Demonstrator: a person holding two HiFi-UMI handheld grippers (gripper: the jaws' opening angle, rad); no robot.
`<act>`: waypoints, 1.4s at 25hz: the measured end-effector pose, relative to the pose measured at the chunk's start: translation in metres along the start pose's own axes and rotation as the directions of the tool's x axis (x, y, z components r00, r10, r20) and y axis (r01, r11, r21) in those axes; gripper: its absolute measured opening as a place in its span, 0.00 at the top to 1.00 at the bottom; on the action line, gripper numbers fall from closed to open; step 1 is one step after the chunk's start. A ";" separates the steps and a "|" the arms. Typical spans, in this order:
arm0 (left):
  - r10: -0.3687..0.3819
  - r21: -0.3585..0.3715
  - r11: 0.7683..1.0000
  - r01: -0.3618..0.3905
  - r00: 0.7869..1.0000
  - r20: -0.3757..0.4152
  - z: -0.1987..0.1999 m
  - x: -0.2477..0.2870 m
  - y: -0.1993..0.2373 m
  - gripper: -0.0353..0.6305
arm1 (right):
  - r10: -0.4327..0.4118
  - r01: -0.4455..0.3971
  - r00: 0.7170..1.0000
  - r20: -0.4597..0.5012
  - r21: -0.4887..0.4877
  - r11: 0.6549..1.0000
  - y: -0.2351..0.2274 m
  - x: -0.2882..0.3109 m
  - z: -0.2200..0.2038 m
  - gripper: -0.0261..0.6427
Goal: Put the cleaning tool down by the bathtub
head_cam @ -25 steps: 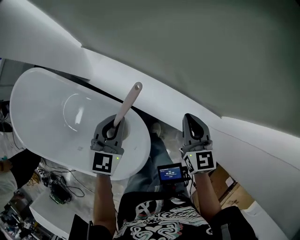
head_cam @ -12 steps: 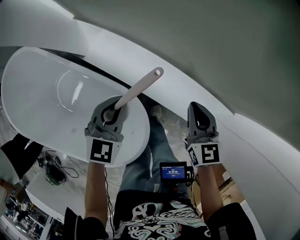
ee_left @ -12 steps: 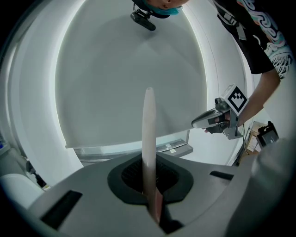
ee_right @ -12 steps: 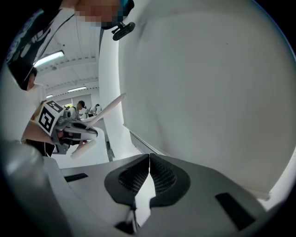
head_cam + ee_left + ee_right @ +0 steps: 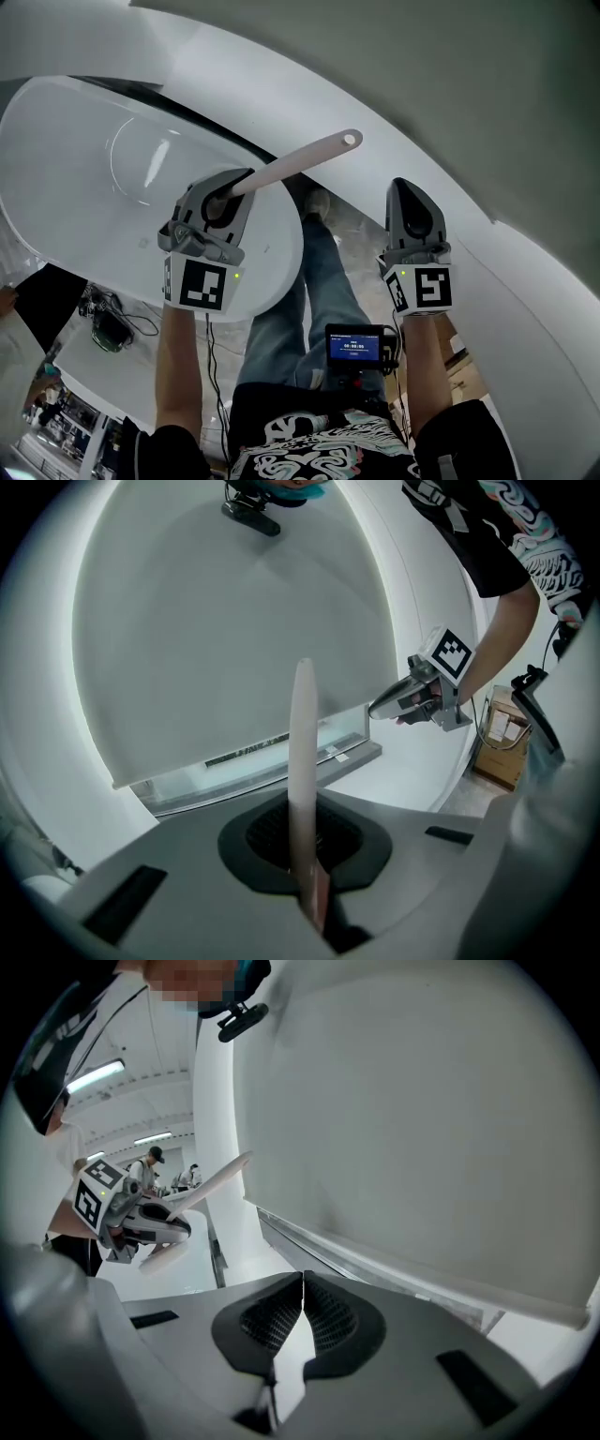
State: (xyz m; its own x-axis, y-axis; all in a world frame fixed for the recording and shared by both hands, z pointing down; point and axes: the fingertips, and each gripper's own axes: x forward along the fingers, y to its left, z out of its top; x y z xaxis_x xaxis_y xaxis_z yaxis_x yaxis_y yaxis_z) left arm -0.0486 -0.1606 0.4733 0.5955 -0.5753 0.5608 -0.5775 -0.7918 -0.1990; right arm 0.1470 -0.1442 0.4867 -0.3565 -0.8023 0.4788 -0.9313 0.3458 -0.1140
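The left tongs (image 5: pixel 228 195) are clamped tight on the pale handle of the cleaning tool (image 5: pixel 300 164), with the shaft running straight out between the pads in the left gripper view (image 5: pixel 304 752). The handle's long axis slants up and to the right in the head view. Its holed end reaches past the end of the bathtub (image 5: pixel 66 187), over the strip of floor (image 5: pixel 361 248) by the person's shoe (image 5: pixel 314 202). The working end sits under the tongs. A blunt pale tip below them in the right gripper view is probably that end.

The right tongs (image 5: pixel 410 202) are closed on nothing, pad against pad (image 5: pixel 302 1321), and hang well apart to the right, so the left hand alone carries the tool. The set-down spot lies below and to the right of the left tongs, beside the tub's end. The tub itself shows nothing inside.
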 end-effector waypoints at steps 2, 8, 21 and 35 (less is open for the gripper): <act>0.000 0.029 1.000 0.000 1.000 -0.011 -0.006 0.005 0.000 0.93 | -0.003 0.003 1.000 -0.001 0.000 1.000 -0.004 0.004 -0.008 0.92; -0.048 0.141 0.988 0.056 0.997 -0.059 -0.034 0.023 -0.009 0.93 | 0.014 -0.014 0.999 -0.031 0.005 1.000 0.000 0.014 -0.036 0.92; -0.091 0.281 0.952 0.123 0.988 -0.126 -0.072 0.068 -0.014 0.93 | 0.016 -0.014 0.998 -0.059 0.029 0.999 -0.012 0.037 -0.069 0.92; -0.145 0.405 0.888 0.216 0.969 -0.199 -0.103 0.108 -0.014 0.93 | 0.010 -0.005 0.997 -0.082 0.065 0.998 -0.020 0.063 -0.088 0.92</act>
State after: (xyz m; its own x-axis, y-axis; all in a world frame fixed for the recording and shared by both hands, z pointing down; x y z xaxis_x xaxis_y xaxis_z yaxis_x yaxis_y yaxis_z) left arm -0.0340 -0.1905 0.6191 0.5499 -0.4016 0.7324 -0.1576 -0.9110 -0.3811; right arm 0.1496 -0.1588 0.5960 -0.3586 -0.7562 0.5473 -0.9325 0.3176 -0.1723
